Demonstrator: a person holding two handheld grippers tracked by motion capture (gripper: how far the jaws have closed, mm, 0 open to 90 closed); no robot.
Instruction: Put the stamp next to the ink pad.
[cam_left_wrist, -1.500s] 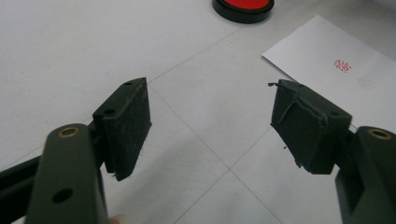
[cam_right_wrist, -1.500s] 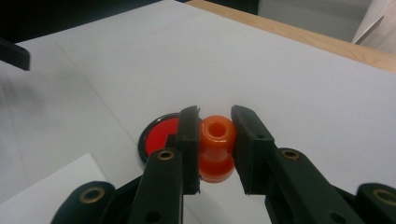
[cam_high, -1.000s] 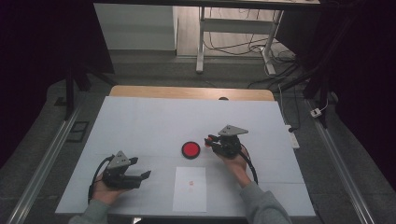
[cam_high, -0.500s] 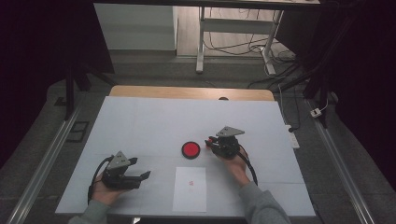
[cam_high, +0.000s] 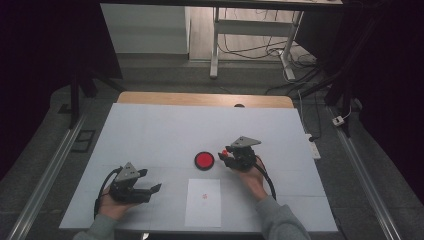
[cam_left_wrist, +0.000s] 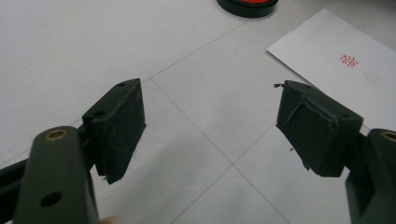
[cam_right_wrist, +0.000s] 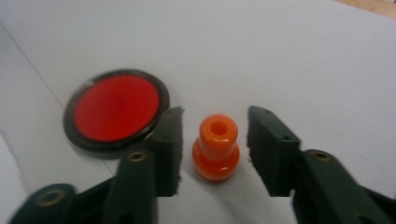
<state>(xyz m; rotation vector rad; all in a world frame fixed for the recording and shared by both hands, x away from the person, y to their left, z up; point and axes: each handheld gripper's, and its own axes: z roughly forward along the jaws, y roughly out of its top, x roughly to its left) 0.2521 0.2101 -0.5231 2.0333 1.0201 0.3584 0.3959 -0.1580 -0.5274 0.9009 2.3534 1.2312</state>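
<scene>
I see grey sleeves on both forearms. My black grippers, left (cam_high: 150, 189) and right (cam_high: 226, 155), carry grey triangular plates, brass-ringed screw holes and looping black cables.

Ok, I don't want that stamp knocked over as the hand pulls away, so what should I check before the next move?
1. Right gripper off the orange stamp: ok, its jaws have just been opening, with a gap on each side of the stamp between them.
2. Stamp upright on the table: ok.
3. Stamp apart from the red ink pad: ok.
4. Paper sheet stamped: ok, a red mark shows.
5. Left gripper open with nothing in it: ok.
</scene>
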